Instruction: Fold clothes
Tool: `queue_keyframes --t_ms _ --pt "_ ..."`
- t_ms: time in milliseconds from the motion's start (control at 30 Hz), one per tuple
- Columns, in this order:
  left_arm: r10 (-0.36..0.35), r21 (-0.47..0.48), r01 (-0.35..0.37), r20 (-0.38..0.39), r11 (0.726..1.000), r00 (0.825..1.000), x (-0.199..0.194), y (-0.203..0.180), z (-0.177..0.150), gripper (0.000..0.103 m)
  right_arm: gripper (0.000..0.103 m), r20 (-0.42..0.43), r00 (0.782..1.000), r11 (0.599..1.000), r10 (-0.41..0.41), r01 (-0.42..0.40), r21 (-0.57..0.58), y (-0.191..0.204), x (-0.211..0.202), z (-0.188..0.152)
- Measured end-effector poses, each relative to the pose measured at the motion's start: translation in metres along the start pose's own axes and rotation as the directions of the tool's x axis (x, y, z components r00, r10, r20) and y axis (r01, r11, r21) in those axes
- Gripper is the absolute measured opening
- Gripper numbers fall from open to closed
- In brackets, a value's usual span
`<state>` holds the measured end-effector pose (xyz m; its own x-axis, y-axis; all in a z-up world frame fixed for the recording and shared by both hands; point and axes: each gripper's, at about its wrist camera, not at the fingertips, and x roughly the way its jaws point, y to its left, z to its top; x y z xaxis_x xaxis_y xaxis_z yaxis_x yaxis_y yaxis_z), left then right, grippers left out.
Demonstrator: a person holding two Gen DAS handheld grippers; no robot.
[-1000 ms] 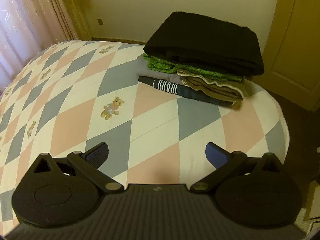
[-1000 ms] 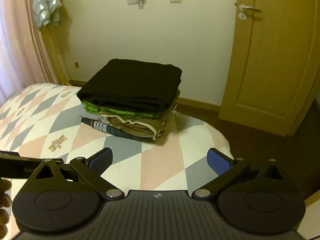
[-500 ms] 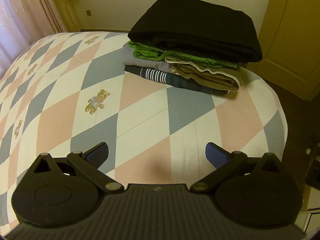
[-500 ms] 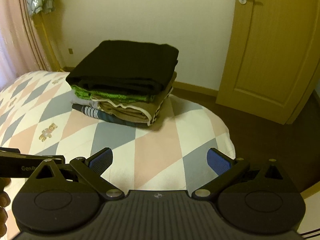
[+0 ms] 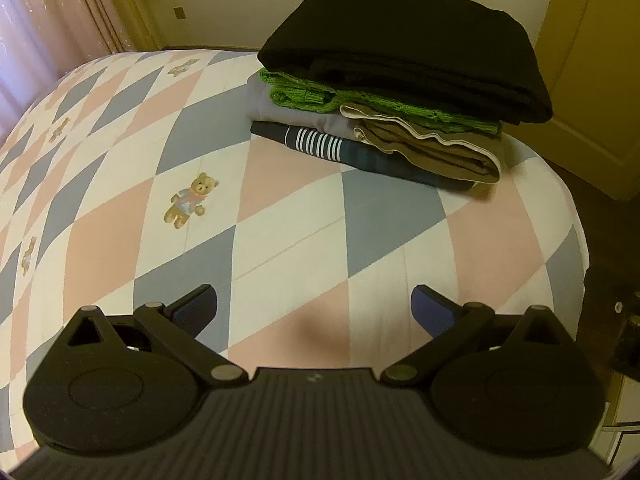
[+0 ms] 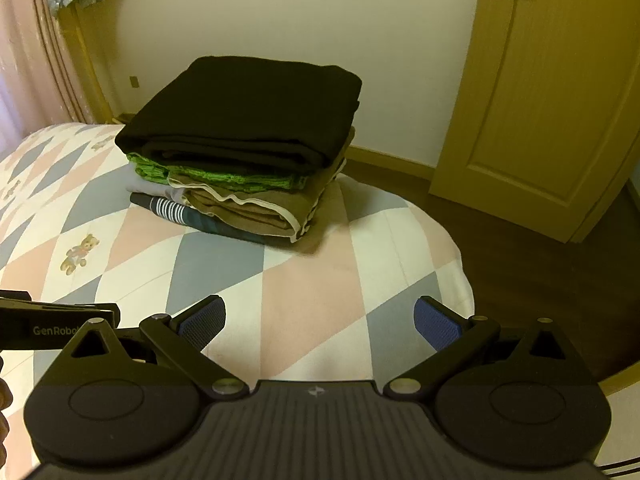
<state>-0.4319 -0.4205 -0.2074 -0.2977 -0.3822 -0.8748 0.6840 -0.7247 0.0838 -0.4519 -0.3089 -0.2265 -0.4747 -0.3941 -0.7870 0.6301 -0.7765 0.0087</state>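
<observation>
Two hand-held grippers nearest the cameras, both above the bed. Left hand-held gripper point(image 5: 314, 306): blue-padded fingers spread wide, nothing between them, hovering over a pink and white patch of the quilt point(image 5: 280, 216). Right hand-held gripper point(image 6: 320, 322): fingers likewise spread wide and empty, positioned near the rounded foot corner of the bed point(image 6: 420, 248). Side of the left unit visible at the left edge of the right wrist view, with part of a hand point(image 6: 4, 420) below it.

Further out, diamond-patterned quilt in pink, grey and white, with a small teddy bear print point(image 5: 190, 200) left of centre.

Beyond that, stack of folded clothes point(image 5: 400, 88) resting on the quilt toward the far right part of the bed, well apart from both grippers. From bottom to top: dark striped garment point(image 5: 320, 144), grey garment point(image 5: 276, 110), brown garment point(image 5: 440, 152) with pale edging, green knit point(image 5: 304, 94), black garment point(image 5: 404, 32) on top.

Farthest: cream wall, pink curtain point(image 5: 44, 28) at left, wooden door point(image 6: 560, 100) with metal handle at right, dark floor beside the bed.
</observation>
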Motion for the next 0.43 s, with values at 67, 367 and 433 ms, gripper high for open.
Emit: queue_keyframes --t_ms 67,367,433 --pt "0.001 -0.003 -0.001 0.002 1.0 1.0 0.003 0.001 0.004 0.102 0.103 -0.004 1.0 1.0 0.001 -0.001 -0.002 0.001 0.004 0.003" --pt "0.019 -0.014 -0.019 0.046 1.0 0.999 0.008 0.005 0.021 0.102 0.103 -0.003 1.0 1.0 0.012 -0.012 -0.001 -0.001 0.015 0.018" --pt "0.018 -0.018 -0.017 0.05 1.0 0.999 0.006 0.004 0.025 0.102 0.103 0.005 1.0 1.0 0.016 -0.016 0.005 -0.003 0.015 0.022"
